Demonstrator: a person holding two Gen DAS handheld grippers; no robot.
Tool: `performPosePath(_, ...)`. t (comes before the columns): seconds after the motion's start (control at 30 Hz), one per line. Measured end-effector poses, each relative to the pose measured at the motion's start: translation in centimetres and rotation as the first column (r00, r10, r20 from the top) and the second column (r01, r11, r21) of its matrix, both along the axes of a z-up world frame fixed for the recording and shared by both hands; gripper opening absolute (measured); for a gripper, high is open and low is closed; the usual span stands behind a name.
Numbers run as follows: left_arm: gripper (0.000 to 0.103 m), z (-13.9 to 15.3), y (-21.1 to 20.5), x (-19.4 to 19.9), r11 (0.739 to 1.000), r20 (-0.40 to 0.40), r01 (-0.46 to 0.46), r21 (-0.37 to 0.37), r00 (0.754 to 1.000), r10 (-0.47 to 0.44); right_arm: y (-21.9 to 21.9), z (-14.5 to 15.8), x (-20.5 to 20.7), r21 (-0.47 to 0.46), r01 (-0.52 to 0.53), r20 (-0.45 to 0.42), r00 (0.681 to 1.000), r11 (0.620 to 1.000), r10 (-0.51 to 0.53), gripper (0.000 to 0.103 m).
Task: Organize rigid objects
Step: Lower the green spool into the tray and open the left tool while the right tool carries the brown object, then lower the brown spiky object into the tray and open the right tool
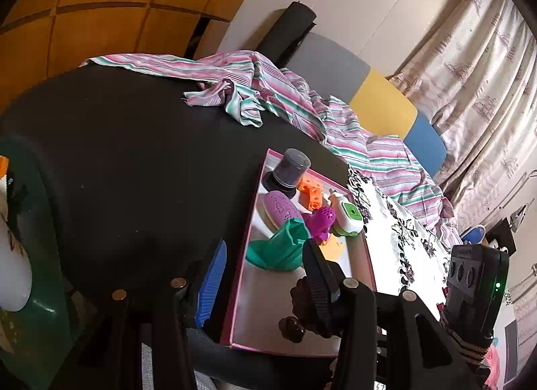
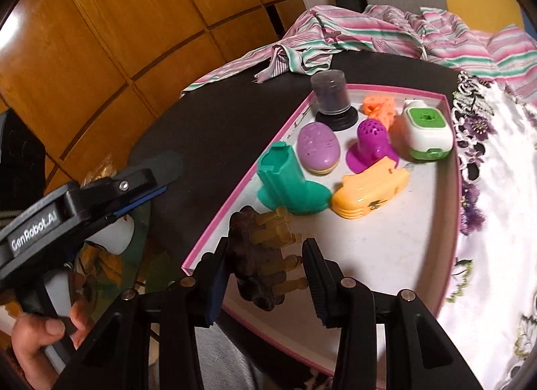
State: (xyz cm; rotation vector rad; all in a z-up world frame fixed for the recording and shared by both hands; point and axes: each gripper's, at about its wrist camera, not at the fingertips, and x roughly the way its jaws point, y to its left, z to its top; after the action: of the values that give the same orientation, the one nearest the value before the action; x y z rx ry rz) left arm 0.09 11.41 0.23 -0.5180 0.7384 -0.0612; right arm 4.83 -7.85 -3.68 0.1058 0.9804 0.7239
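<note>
My right gripper (image 2: 265, 249) is shut on a dark brown wooden massager (image 2: 258, 256) with pale pegs, held over the near left corner of the pink-rimmed tray (image 2: 235, 195). Standing in the tray are a teal boot shape (image 2: 288, 185), a yellow toy (image 2: 369, 192), a purple oval (image 2: 319, 147), a magenta perforated piece (image 2: 369, 142), a green-and-white device (image 2: 426, 131), an orange block (image 2: 379, 105) and a dark jar (image 2: 330, 95). My left gripper (image 1: 265, 249) is open and empty beside the tray's left rim (image 1: 248, 232); the right wrist view shows the left gripper (image 2: 164, 178) over the black table.
A striped cloth (image 1: 268, 88) lies across the far side of the black table (image 1: 134, 155). A white floral cloth (image 2: 496, 188) lies right of the tray. Wooden cabinet doors (image 2: 117, 38) stand behind. A person's hand (image 2: 40, 339) grips the left handle.
</note>
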Motion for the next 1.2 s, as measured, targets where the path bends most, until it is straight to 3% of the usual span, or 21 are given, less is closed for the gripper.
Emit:
performPosePath(0.67,0.048,0.7,0.8,-1.2,1.0,0.021,-0.021,-0.015,1.0,0.022,2.7,-0.6,-0.2,-0.091,0.016,0.036,0.999,0.996,-0.012,0.045)
performPosePath(0.93,0.048,0.5,0.5,-1.2,1.0,0.016,-0.026,-0.011,1.0,0.026,2.0,0.3,-1.3,-0.082,0.006,0.064,0.998,0.997,0.0,0.05)
performPosePath(1.2,0.048,0.9,-0.9,-1.0,1.0,0.02,0.009,0.0,1.0,-0.009,-0.4,1.7,-1.5,-0.063,0.064,0.094,0.994,0.996,-0.057,0.056)
